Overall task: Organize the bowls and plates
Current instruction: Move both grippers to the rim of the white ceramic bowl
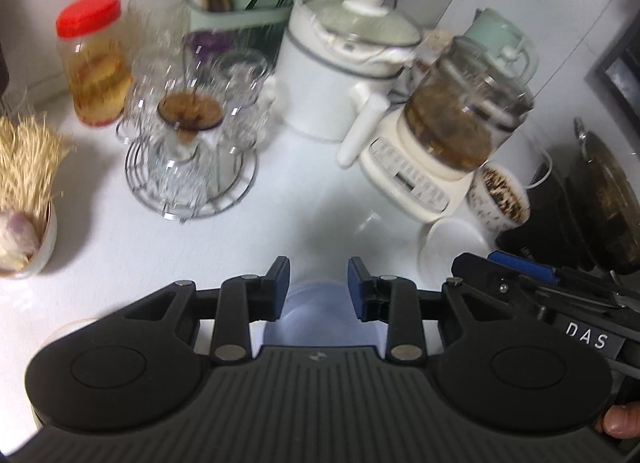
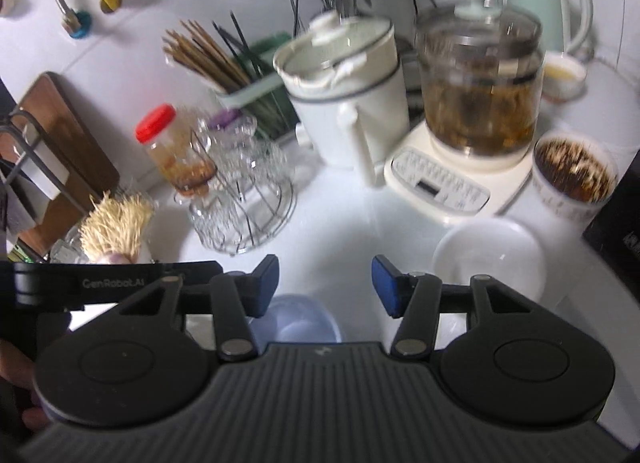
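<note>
We see the pale blue plastic bowl (image 2: 298,319) upright, mouth up, on the white countertop (image 2: 352,223), below both parted, empty claws: left gripper (image 1: 319,287), right gripper (image 2: 325,283). A white round bowl (image 2: 490,259) sits just right.

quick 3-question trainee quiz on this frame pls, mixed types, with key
1. True or false: the left gripper is clamped on the pale blue bowl.
2. Multiple choice: the white bowl on the counter sits nearest to A) the red-lidded jar, B) the cream kettle base, C) the chopstick holder.
3. Fill in: the right gripper has its jaws ____, with nothing between the pads.

Key: 1 false, the jaws stand apart above the bowl without pressing on it. 2 B. 3 open.
</note>
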